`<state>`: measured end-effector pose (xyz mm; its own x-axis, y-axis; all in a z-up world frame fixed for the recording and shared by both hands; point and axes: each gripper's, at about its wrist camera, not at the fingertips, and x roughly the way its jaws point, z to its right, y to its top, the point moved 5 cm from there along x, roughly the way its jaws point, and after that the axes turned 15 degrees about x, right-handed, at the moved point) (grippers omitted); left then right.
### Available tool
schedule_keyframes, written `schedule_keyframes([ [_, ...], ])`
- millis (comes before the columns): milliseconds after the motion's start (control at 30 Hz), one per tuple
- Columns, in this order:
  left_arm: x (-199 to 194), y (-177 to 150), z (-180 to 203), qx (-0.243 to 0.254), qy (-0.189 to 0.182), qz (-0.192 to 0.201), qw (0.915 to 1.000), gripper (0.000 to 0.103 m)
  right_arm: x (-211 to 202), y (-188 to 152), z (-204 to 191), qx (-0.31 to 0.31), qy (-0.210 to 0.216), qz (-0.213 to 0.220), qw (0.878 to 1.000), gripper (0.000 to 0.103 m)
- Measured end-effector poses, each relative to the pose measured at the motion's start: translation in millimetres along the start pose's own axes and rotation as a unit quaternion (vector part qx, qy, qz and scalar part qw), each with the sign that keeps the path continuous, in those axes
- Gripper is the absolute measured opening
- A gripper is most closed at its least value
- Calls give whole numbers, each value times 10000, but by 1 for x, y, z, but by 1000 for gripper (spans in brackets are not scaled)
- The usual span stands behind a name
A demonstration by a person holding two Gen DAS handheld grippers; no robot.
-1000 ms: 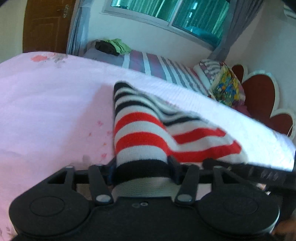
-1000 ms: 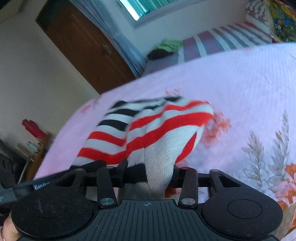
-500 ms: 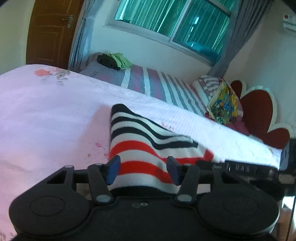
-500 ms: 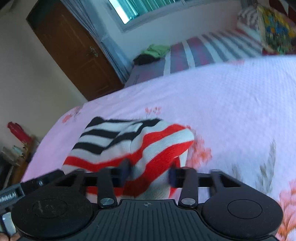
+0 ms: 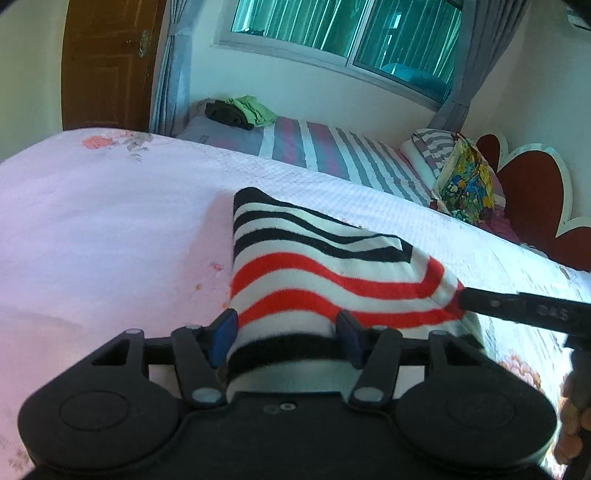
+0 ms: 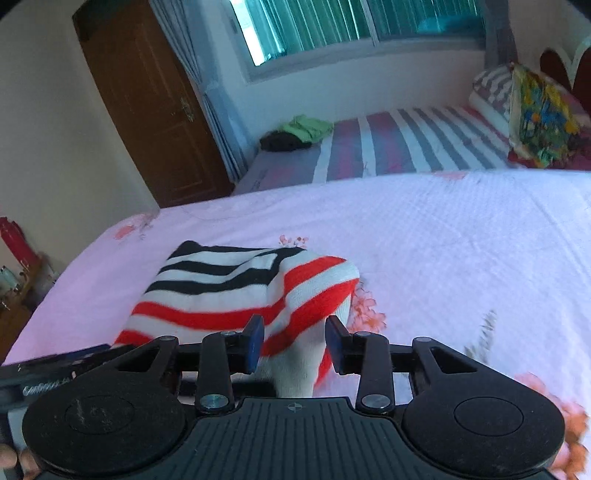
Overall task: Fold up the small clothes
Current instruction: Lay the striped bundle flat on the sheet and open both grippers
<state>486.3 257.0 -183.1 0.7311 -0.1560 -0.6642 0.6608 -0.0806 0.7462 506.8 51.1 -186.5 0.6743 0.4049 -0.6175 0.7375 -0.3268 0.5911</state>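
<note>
Striped garment [image 5: 325,273] lies on pink bedspread [image 5: 110,221], near hem bunched between both tongs. Left gripper [image 5: 286,334] has just widened, the right gripper [image 6: 293,341] narrowed; both clamp the hem. Long axis runs away from tongs.

Home bedroom: pink floral bed [image 5: 110,221], striped mattress [image 6: 406,147], curtained window [image 5: 332,33], wooden door [image 6: 147,110].

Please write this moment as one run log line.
left gripper: jaws just opened slightly, striped garment between, gripped | right gripper: jaws just closed, gripping same garment | far part rests on pink bedsheet
</note>
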Motion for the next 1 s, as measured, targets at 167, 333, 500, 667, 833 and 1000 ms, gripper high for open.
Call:
schedule_keyframes([
  [167,-7,-8,5,24,61,-34,10000,62,-35,-20,-18,-18,189,190,9996,37],
  [333,-4,-11,10,141,156,-19,9998,66,-17,-57,-13,-338,-542,-234,9977,37],
  [500,-14,-11,10,191,89,-36,9998,64,-32,-55,-17,9,-502,-21,9987,37],
  [667,-31,-25,10,136,-26,-103,9999,64,-48,-76,-18,-248,-719,-23,9971,37],
  [833,-25,-56,13,259,-149,-398,9988,68,-29,-94,6,229,-960,-381,9944,37],
  [1000,-41,-52,7,136,-195,-312,9992,71,-57,-86,-12,-70,-934,48,9956,37],
])
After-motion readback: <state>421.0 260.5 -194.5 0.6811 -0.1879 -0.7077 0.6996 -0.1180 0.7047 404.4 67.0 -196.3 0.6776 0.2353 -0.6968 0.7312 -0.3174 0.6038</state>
